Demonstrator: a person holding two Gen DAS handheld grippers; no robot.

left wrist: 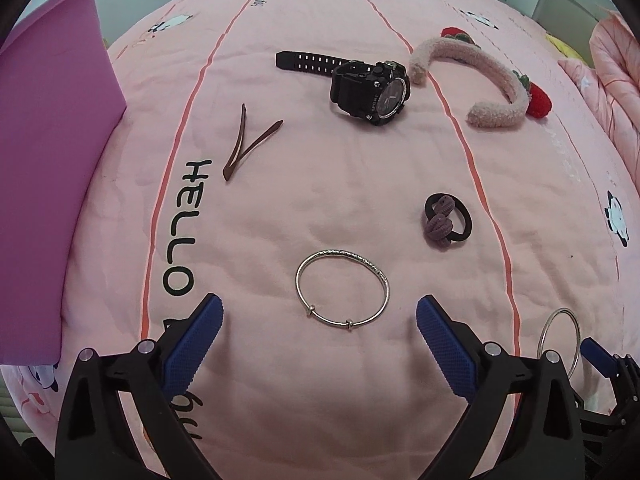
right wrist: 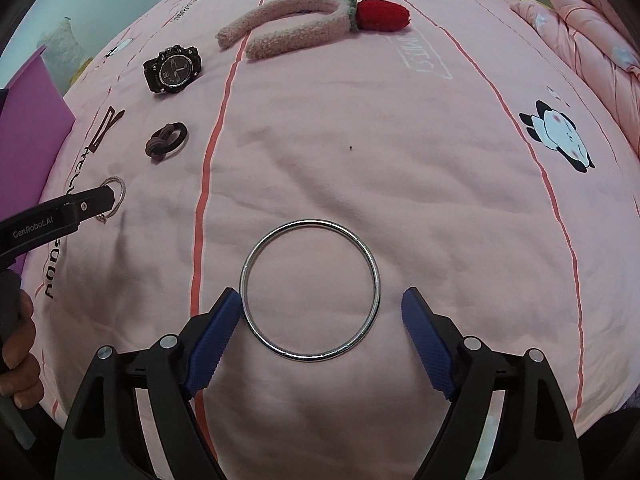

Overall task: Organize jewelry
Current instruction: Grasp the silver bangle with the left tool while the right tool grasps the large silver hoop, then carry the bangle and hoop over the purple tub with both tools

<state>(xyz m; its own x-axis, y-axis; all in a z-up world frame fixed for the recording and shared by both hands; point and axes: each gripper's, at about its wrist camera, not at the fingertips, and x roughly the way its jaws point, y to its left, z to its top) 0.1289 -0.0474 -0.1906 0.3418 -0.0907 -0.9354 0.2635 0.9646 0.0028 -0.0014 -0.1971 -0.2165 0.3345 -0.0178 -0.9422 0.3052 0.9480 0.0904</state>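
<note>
Smooth round steel bangle (right wrist: 310, 289) on quilted bedspread (right wrist: 420, 160).

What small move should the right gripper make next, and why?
Probably ease the right gripper slightly down and close on the plain silver ring bangle. Its jaws stand open with the bangle's near half lying between them, flat on the pink bedspread, the left pad already at its rim. The left gripper likewise hangs open over the beaded bangle.

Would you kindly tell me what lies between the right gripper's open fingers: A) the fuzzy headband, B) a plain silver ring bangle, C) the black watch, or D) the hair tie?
B: the plain silver bangle lies flat on the pink bedspread between the open fingers of the right gripper.
</note>
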